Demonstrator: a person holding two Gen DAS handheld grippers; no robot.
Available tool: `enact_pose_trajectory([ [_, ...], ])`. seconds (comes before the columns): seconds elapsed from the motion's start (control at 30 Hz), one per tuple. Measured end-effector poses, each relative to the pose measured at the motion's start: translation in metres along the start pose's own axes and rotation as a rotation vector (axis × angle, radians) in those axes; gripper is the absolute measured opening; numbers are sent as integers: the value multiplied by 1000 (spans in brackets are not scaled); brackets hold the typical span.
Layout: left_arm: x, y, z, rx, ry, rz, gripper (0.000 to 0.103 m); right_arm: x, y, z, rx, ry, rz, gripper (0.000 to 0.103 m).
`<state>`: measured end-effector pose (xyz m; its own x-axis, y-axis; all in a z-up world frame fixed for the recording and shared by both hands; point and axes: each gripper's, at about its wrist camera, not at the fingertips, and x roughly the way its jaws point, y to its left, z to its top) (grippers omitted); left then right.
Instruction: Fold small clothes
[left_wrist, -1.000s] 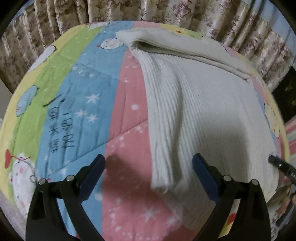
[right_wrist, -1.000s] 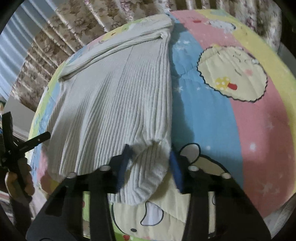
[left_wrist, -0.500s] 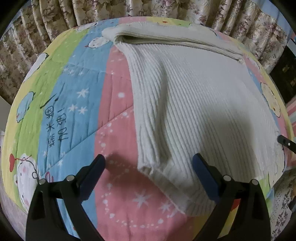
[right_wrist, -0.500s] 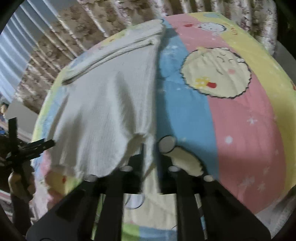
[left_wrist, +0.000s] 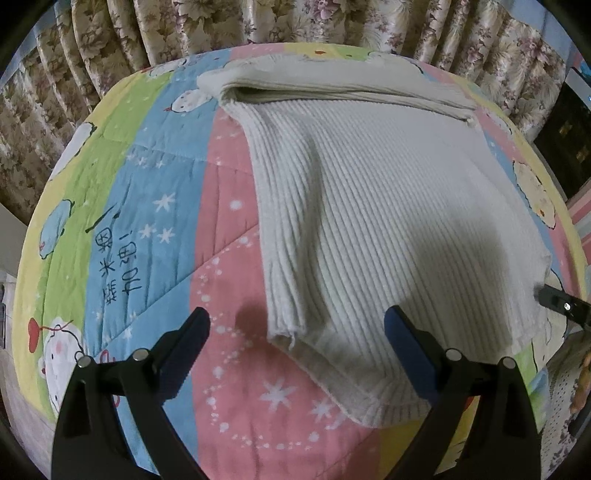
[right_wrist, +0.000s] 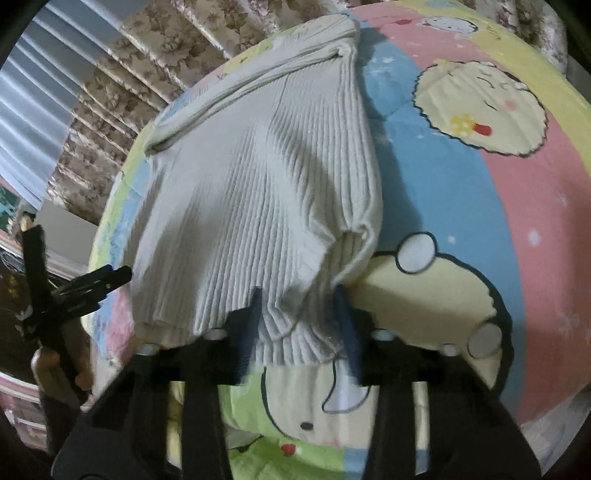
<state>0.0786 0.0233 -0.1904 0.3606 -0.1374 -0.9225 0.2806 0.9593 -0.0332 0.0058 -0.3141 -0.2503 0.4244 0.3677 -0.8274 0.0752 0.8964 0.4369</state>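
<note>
A striped cartoon quilt (left_wrist: 155, 206) in pink, blue, green and yellow covers the surface, with black handwriting-like characters (left_wrist: 118, 269) on its blue band at left. Floral curtains (left_wrist: 110, 48) hang along the far side. A dark cabinet (left_wrist: 569, 140) stands far right.

Black left gripper (left_wrist: 295, 325), blue-padded jaws, silver screws.

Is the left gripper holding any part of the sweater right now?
No: the left gripper is wide open above the quilt, its fingers either side of the sweater hem without touching it.
</note>
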Motion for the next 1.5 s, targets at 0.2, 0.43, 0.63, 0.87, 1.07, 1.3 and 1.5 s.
enact_pose_trajectory([
  [0.2,-6,0,-9,10,13,8,96,-1,7,2,-73,-1,-43,12],
  [0.43,-2,0,-27,-75,93,-146,96,4,8,1,-89,2,-55,12],
  [0.63,1,-14,-24,-66,88,-121,82,5,11,1,-105,4,-66,12],
  [0.87,1,-33,-17,35,96,-127,57,6,14,2,-117,2,-79,12],
  [1.07,2,-27,-8,27,85,-161,27,4,16,2,-114,4,-63,12],
  [1.3,-5,-30,-5,78,59,-176,15,0,27,3,-164,-4,-54,12],
  [1.5,-12,-25,7,91,-8,-178,14,-1,31,11,-171,-30,-15,12],
])
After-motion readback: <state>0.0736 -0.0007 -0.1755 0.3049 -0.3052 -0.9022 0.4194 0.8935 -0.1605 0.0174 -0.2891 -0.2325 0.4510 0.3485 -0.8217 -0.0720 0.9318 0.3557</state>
